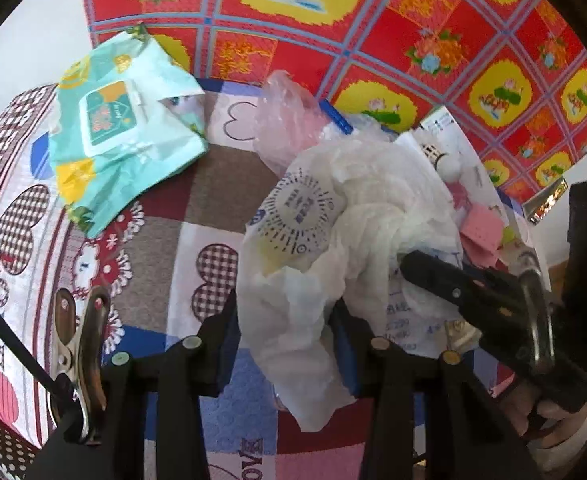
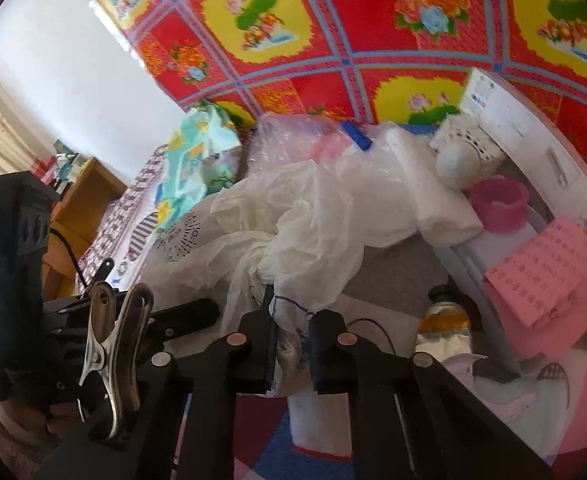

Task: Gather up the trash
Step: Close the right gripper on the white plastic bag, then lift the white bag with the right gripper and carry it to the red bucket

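Both tongs, left gripper (image 1: 285, 344) and right gripper (image 2: 291, 344), each pinching white plastic bag (image 1: 333, 216), patchwork cloth (image 1: 197, 200) bare beside it.

Little can be read here. On the patchwork-print cloth (image 1: 213, 184) covering the surface, the word "LOVE" (image 1: 252, 458) stands in outlined capitals at the near edge, seen sideways from the left wrist camera. The crumpled white plastic bag (image 1: 357, 216) bears a round dark-blue printed code with characters at its centre (image 1: 299, 208), too blurred to read; blue print with some digits lower on the same bag is also illegible. The teal wipes pack (image 1: 121, 136) at the far left carries a label (image 1: 107, 114) whose lettering cannot be made out. The pink paper sheet (image 2: 549, 268) at the right shows rows of small characters, unreadable.
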Available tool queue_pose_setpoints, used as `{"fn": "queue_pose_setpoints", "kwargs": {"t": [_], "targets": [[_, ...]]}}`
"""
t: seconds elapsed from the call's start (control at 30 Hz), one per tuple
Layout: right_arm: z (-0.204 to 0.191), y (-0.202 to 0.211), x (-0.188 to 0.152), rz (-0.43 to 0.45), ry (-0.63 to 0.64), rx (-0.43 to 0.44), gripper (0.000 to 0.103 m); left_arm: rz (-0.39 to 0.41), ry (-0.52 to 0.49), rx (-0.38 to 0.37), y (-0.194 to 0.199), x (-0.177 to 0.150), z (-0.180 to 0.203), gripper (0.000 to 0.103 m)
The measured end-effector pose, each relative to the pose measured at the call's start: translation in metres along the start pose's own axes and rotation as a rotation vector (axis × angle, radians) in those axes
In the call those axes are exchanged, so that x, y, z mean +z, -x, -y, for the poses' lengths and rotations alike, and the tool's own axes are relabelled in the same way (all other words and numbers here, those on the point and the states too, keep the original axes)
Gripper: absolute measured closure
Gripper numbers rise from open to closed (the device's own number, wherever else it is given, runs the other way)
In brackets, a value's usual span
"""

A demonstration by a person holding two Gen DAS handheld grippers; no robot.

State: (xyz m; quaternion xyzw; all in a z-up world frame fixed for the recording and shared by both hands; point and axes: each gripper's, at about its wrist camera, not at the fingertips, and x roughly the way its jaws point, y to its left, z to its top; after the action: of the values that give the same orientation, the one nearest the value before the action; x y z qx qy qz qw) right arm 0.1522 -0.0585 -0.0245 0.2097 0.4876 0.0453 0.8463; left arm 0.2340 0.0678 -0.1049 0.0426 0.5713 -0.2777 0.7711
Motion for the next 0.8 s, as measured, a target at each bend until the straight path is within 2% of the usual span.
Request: {"fn": "queue_pose_setpoints", "kwargs": {"t": [0.37, 0.8], "targets": [[-0.037, 0.003, 0.008, 0.000, 0.104, 0.082, 0.090, 0.047, 0.093, 0.028, 0.030, -0.014, -0.028, 0.060], [-0.101, 0.001, 0.002, 0.003, 0.220, 0.104, 0.090, 0.112, 0.150, 0.040, 0.075, -0.032, -0.072, 0.060]]}}
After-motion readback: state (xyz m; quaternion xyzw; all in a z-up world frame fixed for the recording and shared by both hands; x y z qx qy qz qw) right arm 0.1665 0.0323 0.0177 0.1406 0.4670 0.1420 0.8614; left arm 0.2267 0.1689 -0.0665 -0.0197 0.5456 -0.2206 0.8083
